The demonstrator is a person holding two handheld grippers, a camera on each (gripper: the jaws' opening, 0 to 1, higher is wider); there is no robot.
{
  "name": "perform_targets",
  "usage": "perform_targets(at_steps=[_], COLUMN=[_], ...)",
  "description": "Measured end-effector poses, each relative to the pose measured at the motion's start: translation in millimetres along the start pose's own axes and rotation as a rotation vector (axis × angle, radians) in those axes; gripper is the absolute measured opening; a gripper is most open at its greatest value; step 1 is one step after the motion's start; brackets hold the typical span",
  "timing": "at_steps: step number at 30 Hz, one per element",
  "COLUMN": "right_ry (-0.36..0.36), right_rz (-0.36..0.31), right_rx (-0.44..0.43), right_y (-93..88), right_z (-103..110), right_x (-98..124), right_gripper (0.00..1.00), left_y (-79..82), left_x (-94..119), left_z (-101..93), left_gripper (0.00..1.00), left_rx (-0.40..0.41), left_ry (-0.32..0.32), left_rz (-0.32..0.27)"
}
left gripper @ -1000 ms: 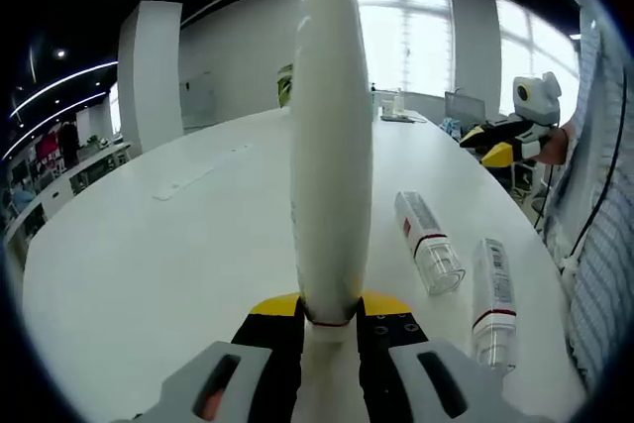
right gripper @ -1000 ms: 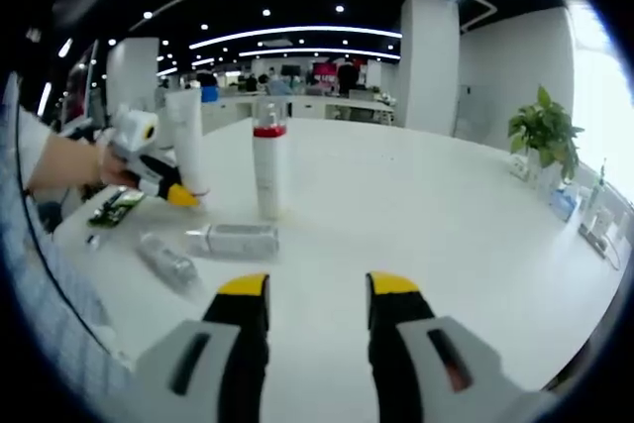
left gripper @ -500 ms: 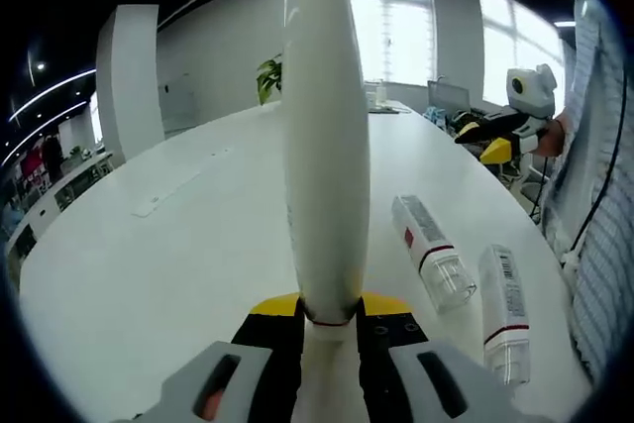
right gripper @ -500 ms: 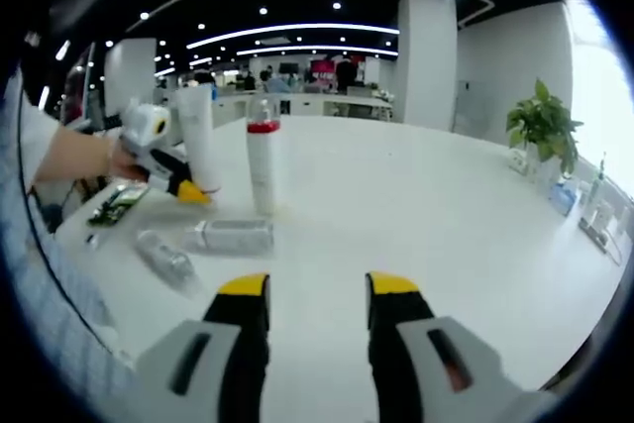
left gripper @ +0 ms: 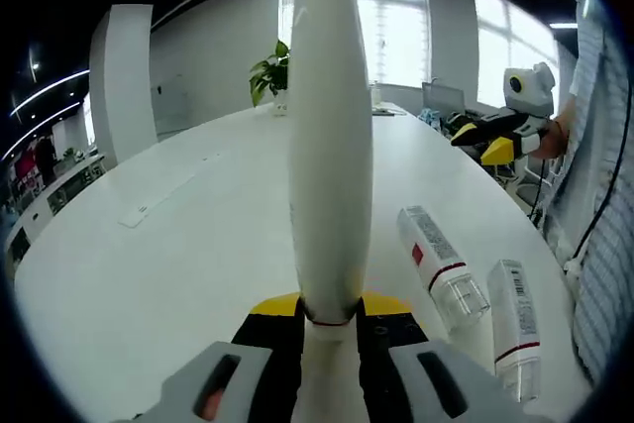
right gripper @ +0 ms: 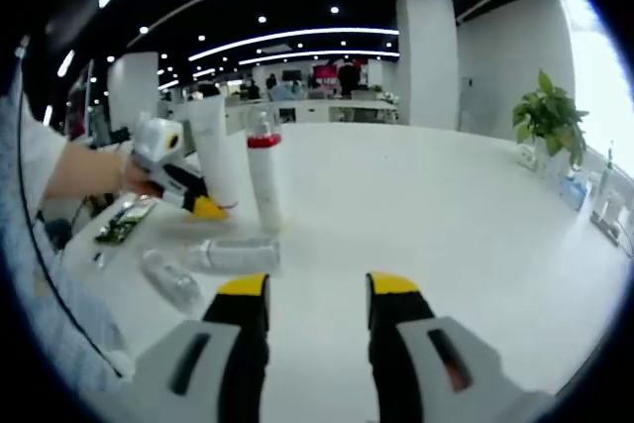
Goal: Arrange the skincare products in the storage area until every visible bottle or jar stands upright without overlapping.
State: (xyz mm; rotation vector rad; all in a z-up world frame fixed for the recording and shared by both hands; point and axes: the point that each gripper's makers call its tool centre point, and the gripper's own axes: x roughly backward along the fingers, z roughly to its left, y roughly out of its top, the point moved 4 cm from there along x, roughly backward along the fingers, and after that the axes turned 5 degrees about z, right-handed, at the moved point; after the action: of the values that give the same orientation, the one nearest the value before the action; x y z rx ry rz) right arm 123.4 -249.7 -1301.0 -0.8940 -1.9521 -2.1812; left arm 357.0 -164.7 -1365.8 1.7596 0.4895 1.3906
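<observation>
The left gripper (left gripper: 328, 322) is clamped on the base end of a tall white tube (left gripper: 330, 136), which it holds upright over the white table (left gripper: 178, 245); from the right gripper view the same tube (right gripper: 220, 151) stands just beside a bottle with a red band (right gripper: 264, 170) that is already upright. The right gripper (right gripper: 317, 289) hovers over bare tabletop with its jaws apart and nothing between them. Two clear-capped bottles lie on their sides near the table's edge: one with a red mark (left gripper: 441, 264) and, just beside it, one with a barcode (left gripper: 516, 322). A potted plant (left gripper: 269, 74) sits far down the table. To finish this step well, I would lower the tube straight down until its flat end rests fully on the table, keeping a gap from the red-banded bottle so the two neither touch nor overlap. It looks tall and narrow, so it may topple; letting go slowly and drawing the jaws straight back should help. The free gripper seems well placed to take a lying bottle next.
</observation>
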Motion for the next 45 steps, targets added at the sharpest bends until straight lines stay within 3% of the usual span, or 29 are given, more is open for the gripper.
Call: perform_targets(at_steps=[4, 12, 15, 23, 26, 30, 37, 43, 45], right_ry=[0.063, 0.123, 0.137, 0.166, 0.183, 0.249, 0.351, 0.424, 0.431], right_rz=[-0.065, -0.091, -0.109, -0.041, -0.021, -0.018, -0.024, -0.007, -0.006], right_rx=[0.046, 0.073, 0.069, 0.036, 0.046, 0.050, 0.096, 0.131, 0.118], right_y=[35.7, 69.4, 73.4, 69.7, 68.1, 69.5, 68.5, 68.4, 69.3], right_z=[17.2, 34.9, 42.4, 52.1, 51.8, 52.2, 50.0, 50.8, 47.7], right_x=[-31.9, -81.6, -93.5, -138.9, -148.1, -149.9, -148.7, -145.9, -136.9], right_gripper=[0.36, 0.39, 0.41, 0.42, 0.37, 0.32, 0.31, 0.32, 0.38], left_y=[4.2, 8.3, 8.9, 9.2, 9.0, 10.1, 10.7, 12.8, 13.2], left_x=[-3.8, -7.6, -8.1, -9.4, -10.0, -11.7, -13.3, -15.5, -16.4], left_z=[1.2, 1.6, 1.2, 2.5, 3.9, 3.5, 4.7, 3.0, 2.7], left_gripper=[0.20, 0.20, 0.20, 0.20, 0.20, 0.20, 0.20, 0.20, 0.20], left_rx=[0.000, -0.012, -0.011, -0.017, -0.017, -0.023, -0.018, -0.010, -0.007], left_ry=[-0.014, -0.041, -0.044, -0.060, -0.064, -0.076, -0.096, -0.104, -0.111], left_rz=[-0.001, -0.001, -0.005, -0.020, -0.025, -0.032, -0.037, -0.043, -0.046])
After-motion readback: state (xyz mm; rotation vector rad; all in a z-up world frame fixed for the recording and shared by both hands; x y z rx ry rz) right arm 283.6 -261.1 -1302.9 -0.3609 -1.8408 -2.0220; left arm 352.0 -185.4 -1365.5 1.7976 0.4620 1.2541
